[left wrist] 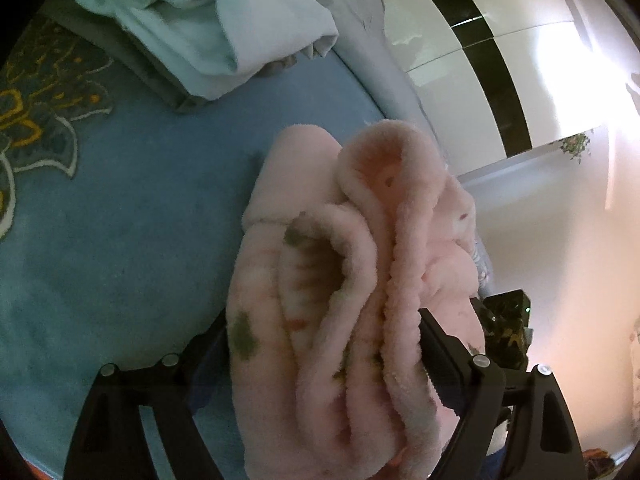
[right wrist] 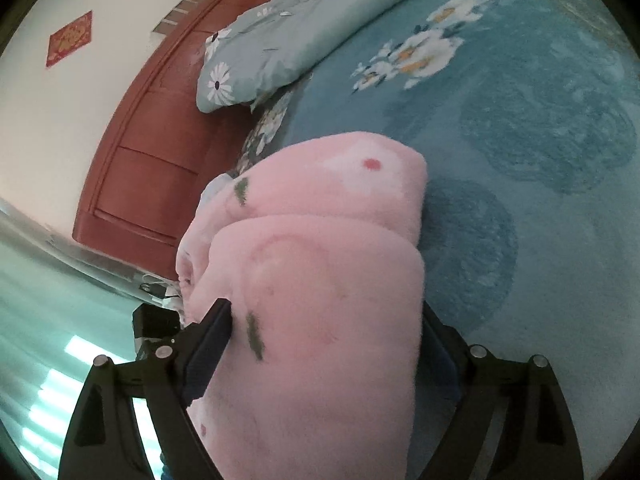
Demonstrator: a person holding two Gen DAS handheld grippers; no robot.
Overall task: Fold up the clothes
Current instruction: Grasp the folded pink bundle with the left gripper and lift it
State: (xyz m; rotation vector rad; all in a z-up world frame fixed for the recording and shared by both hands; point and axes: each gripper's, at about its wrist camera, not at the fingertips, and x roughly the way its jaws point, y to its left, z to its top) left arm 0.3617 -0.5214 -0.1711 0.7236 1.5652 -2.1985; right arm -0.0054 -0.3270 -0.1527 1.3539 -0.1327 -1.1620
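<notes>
Gripping a folded pink fleece garment (left wrist: pixel 340 280) from both ends, the left tongs (left wrist: pixel 324 344) and right tongs (right wrist: pixel 326 336) clench it above a blue floral bedspread (right wrist: pixel 520 140); a pillow (right wrist: pixel 272 48) and wooden headboard (right wrist: pixel 152 140) fill the upper left, pale folded laundry (left wrist: pixel 208 28) nearby.

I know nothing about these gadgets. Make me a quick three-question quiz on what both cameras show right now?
1. True or false: both the left gripper and the right gripper clamp the fluffy pink flower-print fleece garment.
2. The surface under the garment is: A) wooden floor, B) blue floral bedspread, C) glass table.
3. Fill in: the folded pale white cloth pile shows in the ___ wrist view.

Key: 1 true; 2 B; 3 left.
</notes>
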